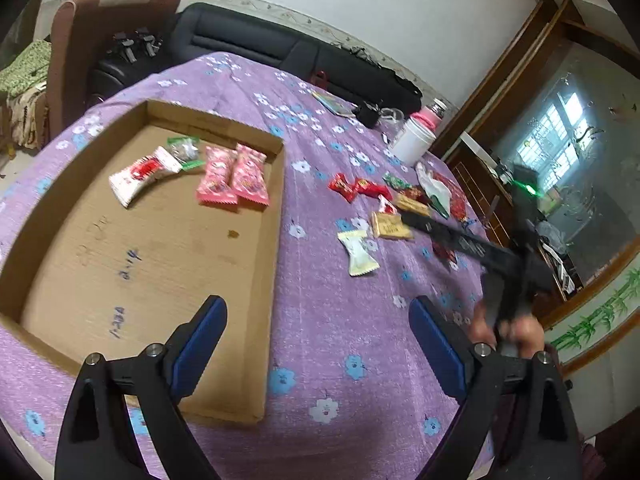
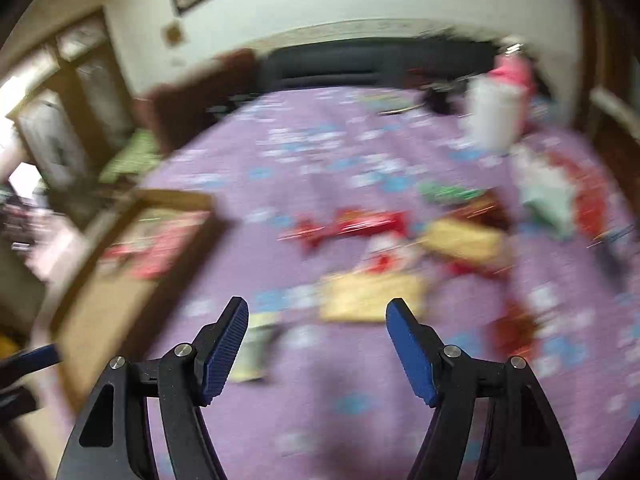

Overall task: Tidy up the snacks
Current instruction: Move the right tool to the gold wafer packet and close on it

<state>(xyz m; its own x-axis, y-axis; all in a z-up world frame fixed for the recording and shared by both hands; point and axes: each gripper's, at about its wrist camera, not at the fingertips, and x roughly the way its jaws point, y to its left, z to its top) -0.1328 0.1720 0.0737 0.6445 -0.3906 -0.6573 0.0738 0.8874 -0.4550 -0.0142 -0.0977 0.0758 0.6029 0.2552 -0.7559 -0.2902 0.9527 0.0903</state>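
A shallow cardboard box (image 1: 276,216) lies on the purple flowered tablecloth. In it lie two pink packets (image 1: 232,176), a white and red packet (image 1: 142,174) and a green-ended packet (image 1: 184,150). Loose snacks lie to its right: red candies (image 1: 356,188), a tan biscuit pack (image 1: 390,226), a pale green packet (image 1: 360,256). My left gripper (image 1: 318,320) is open and empty above the box's right wall. My right gripper (image 2: 318,320) is open and empty above the tan pack (image 2: 372,296); its view is blurred. It shows in the left wrist view (image 1: 460,236) over the snack pile.
A white jar (image 1: 412,140) with a pink cup behind it stands at the table's far right. A dark sofa (image 1: 280,44) runs behind the table. A wooden cabinet with glass (image 1: 560,140) stands at the right. A red and white bag (image 1: 440,192) lies by the snacks.
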